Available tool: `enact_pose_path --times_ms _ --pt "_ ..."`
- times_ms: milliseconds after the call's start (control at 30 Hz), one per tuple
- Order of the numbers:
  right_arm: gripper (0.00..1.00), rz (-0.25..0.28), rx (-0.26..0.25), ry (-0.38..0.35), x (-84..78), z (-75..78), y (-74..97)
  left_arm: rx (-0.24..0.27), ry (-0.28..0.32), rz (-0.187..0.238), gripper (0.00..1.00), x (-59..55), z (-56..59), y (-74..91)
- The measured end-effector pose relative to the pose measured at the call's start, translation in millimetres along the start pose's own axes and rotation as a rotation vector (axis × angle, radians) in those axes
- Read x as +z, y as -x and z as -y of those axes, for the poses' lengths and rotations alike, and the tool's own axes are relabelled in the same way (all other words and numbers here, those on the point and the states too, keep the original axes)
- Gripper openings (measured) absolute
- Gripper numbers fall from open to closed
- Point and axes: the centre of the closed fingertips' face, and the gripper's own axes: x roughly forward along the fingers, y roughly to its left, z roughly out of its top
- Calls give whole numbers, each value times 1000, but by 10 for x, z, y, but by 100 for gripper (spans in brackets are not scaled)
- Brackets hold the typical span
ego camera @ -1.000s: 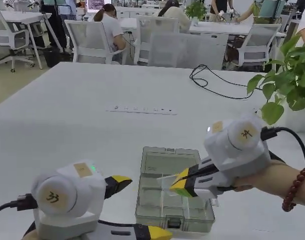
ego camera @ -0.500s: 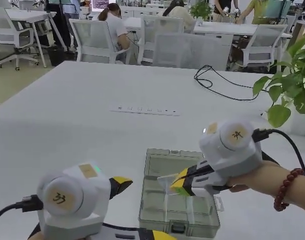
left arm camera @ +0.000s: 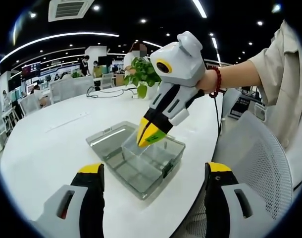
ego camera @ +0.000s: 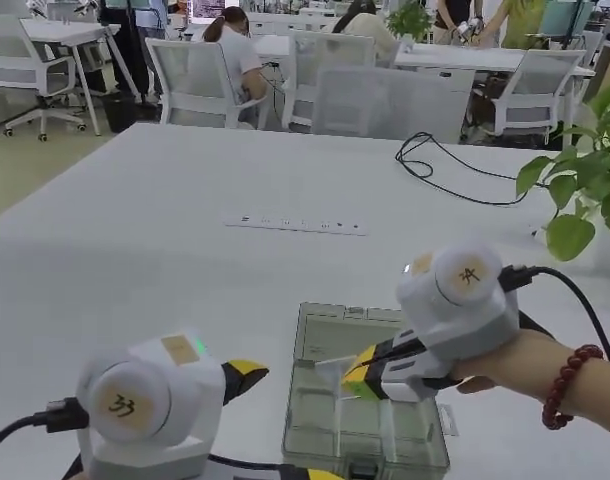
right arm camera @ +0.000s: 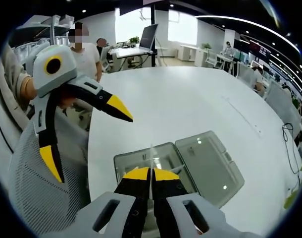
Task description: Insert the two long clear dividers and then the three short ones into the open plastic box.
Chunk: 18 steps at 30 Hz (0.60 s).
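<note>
Over the box (ego camera: 315, 438) at the front edge of the table (ego camera: 135, 250), our right hand-held gripper (ego camera: 353, 378) pinches 1 clear divider (ego camera: 328, 362); if it tilts, we could miss the slots. Our left hand-held gripper (left arm camera: 154, 167) hangs released.

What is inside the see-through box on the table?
The plastic box looks mostly empty; one upright divider seems to stand inside. The right gripper holds a clear divider over it, and its fingers cover part of the inside.
</note>
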Motion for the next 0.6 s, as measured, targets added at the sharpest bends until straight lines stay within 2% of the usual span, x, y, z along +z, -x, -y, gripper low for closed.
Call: enact_pose_path --times_ms 200,367,600 --pt "2 -29 -5 -2 -51 29 -33 1 3 2 84 -1 -21 -11" --pt "2 -43 3 -2 -22 24 -59 3 4 2 85 -7 -31 -8" --pt "2 -122 24 57 -7 5 -106 2 3 3 84 -8 -30 -23"
